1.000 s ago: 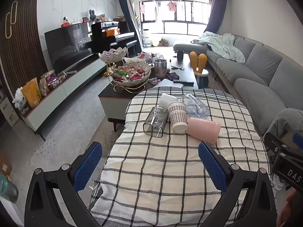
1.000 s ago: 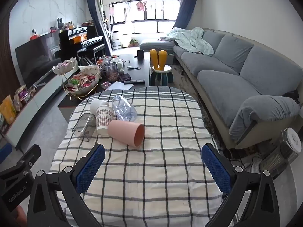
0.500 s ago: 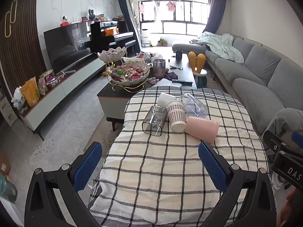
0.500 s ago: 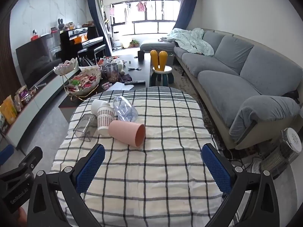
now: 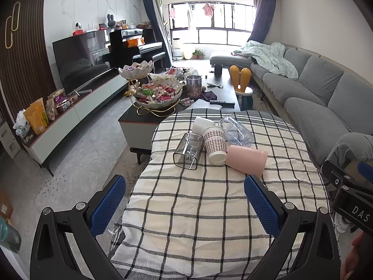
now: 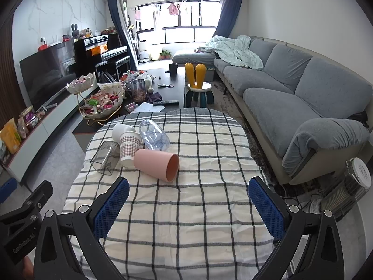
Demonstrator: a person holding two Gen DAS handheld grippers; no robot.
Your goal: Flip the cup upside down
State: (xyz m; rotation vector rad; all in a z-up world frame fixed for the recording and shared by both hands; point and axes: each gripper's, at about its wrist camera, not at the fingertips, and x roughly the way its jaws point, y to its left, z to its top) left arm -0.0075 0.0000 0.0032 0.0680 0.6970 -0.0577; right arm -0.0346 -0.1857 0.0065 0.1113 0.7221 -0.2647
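Cups lie in a heap on the checked tablecloth [image 6: 186, 221], left of centre in the right wrist view, and none is turned rim-down yet. Nearest me is the pink cup [image 6: 156, 163] on its side, mouth toward the right of the frame. Touching it on the left is the patterned paper cup [image 6: 129, 148], then a clear square glass [image 6: 105, 157] lying down at the cloth's left edge. Behind them sit a white cup [image 6: 121, 129] and a clear plastic cup [image 6: 154, 137], both tipped over.

My right gripper [image 6: 187, 206] hangs low in the frame with its blue pads spread wide and nothing between them. My left gripper [image 5: 184, 206] is equally wide and empty, with the pile near the middle of its view.

I judge the pink cup the easiest pick. My worry is that it is round and free to roll; a nudge from one pad before the other closes could send it away. Because the cups touch, lifting one may shift the others, and the glass sits close to the table's left edge.
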